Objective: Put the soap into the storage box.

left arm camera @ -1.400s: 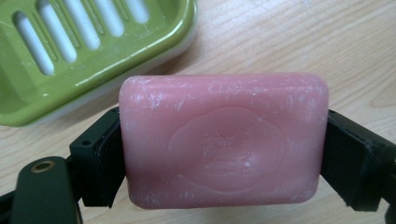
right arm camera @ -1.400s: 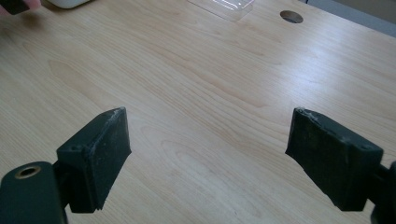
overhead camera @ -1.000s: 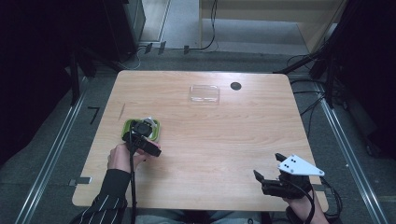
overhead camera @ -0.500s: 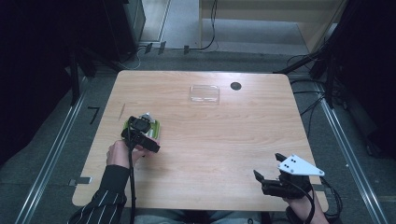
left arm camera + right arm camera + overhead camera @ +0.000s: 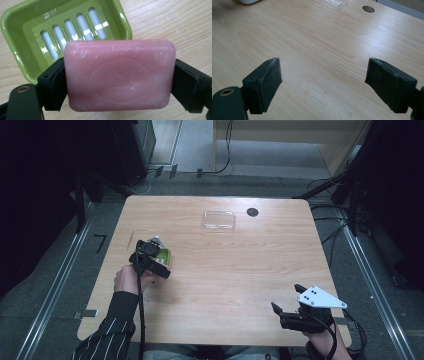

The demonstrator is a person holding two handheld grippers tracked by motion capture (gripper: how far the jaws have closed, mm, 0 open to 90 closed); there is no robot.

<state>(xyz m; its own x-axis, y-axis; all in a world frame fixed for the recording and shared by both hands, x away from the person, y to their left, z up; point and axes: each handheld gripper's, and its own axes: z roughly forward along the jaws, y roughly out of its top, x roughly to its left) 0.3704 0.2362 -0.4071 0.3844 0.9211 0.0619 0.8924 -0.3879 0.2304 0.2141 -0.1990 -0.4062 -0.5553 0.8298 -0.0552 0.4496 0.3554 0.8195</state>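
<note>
A pink bar of soap (image 5: 120, 75) is clamped between the two black jaws of my left gripper (image 5: 117, 85), which is shut on its short ends. Just beyond it lies a green soap dish (image 5: 62, 32) with slots in its floor. From above, the left gripper (image 5: 150, 257) hovers over the green soap dish (image 5: 164, 256) at the table's left side. My right gripper (image 5: 324, 82) stands open over bare wood, nothing between its fingers; in the high view the right gripper (image 5: 287, 312) sits near the front right edge.
A clear plastic lid (image 5: 218, 219) lies at the back middle of the wooden table (image 5: 240, 265), with a dark round hole (image 5: 252, 212) beside it. The same clear lid (image 5: 332, 3) and hole (image 5: 368, 9) are far ahead in the right gripper view.
My left gripper with the soap has shifted slightly toward the left, staying over the green dish. The right gripper has not moved.
</note>
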